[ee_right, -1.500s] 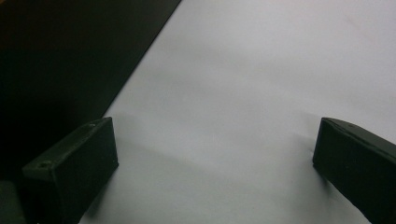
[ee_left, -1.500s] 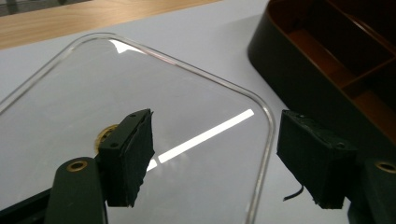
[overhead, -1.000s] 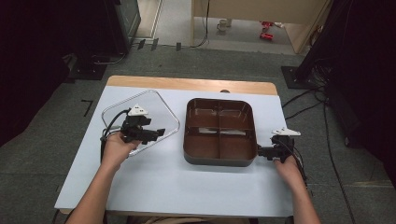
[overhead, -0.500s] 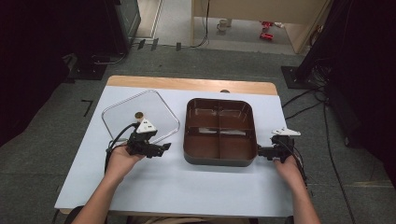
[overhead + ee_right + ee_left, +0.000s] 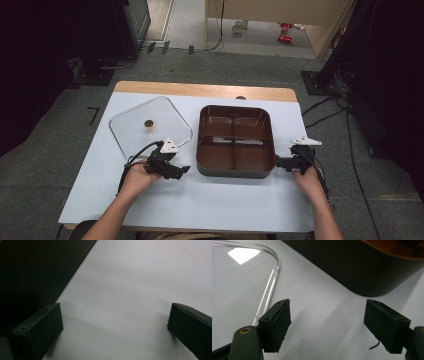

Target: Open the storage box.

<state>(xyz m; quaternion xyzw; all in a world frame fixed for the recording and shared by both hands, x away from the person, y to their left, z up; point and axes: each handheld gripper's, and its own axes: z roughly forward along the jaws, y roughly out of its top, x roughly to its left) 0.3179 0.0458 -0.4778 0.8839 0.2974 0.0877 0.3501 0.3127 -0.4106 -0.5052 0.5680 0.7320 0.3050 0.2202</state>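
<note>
Grey carpet surrounds a white-topped table [image 5: 210, 205] with a wooden far edge. One dark brown square tray [image 5: 235, 141] is set near the table's middle; it is divided into four compartments, and nothing can be made out inside them. One clear square lid [image 5: 150, 129] with a small round brass-coloured knob [image 5: 148, 123] is laid flat just left of the tray. Two grippers are held low over the table. The left gripper [image 5: 183, 171] is placed near the tray's near-left corner, jaws spread wide with nothing between them. The right gripper [image 5: 278, 162] is placed beside the tray's right side, jaws likewise wide and empty.
</note>
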